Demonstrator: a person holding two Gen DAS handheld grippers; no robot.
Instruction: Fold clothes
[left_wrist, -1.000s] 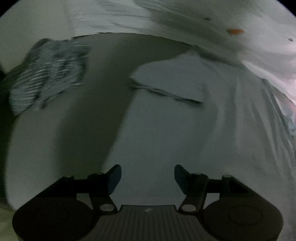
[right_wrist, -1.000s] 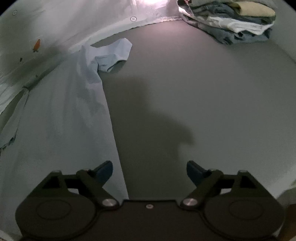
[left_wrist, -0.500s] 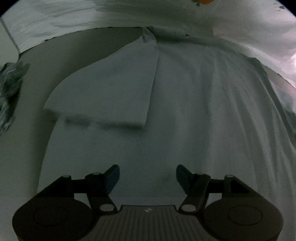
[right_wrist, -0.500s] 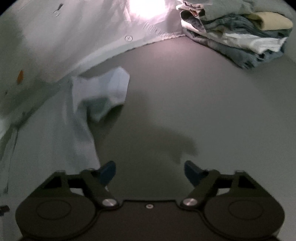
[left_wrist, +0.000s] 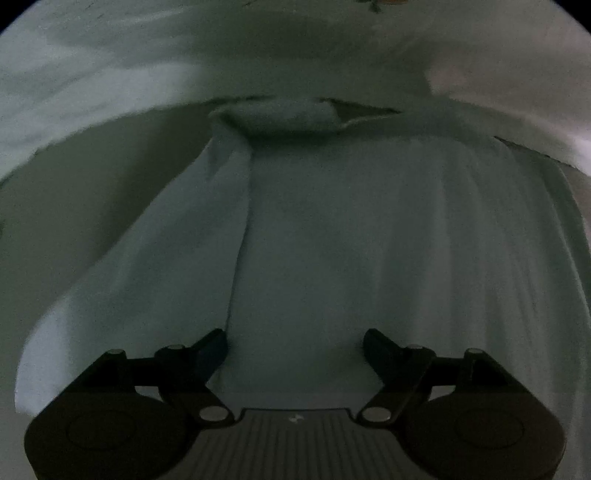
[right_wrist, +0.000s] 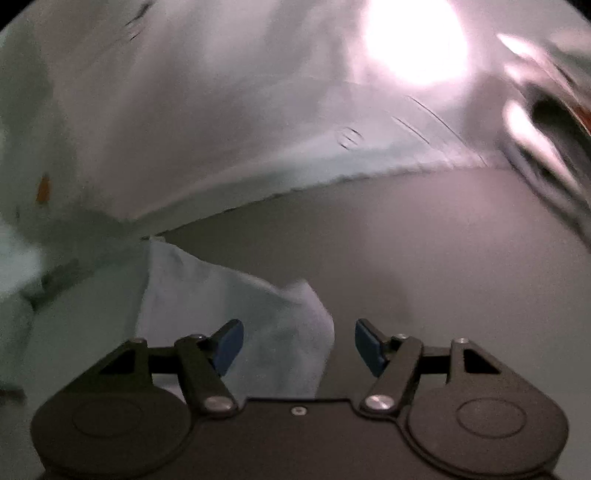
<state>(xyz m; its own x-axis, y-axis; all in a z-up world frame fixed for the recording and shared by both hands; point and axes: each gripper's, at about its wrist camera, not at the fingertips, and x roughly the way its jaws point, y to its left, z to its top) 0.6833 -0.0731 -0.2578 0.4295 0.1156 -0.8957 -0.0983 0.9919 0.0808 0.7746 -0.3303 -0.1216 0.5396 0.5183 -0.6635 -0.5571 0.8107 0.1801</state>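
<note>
A pale blue shirt (left_wrist: 369, 229) lies spread flat on the grey table (left_wrist: 74, 206), its collar (left_wrist: 284, 116) at the far edge. The shirt's left sleeve (left_wrist: 155, 266) lies folded alongside the body. My left gripper (left_wrist: 295, 350) hovers over the shirt's body near that sleeve's seam, its jaws opening with nothing between them. In the right wrist view, the shirt's other sleeve (right_wrist: 236, 299) lies crumpled on the table. My right gripper (right_wrist: 299, 347) is just above this sleeve's outer edge, open, its pads clear of the cloth.
A white cloth backdrop (right_wrist: 207, 122) with a bright light spot rises behind the grey table (right_wrist: 424, 258). Blurred stacked clothes (right_wrist: 546, 122) sit at the far right. An orange mark (right_wrist: 43, 188) shows on the backdrop at left.
Both grippers have swept forward toward the shirt's top. The left one came over the body and widened. The right one reached the crumpled sleeve and narrowed a little. The striped cloth left the view.
</note>
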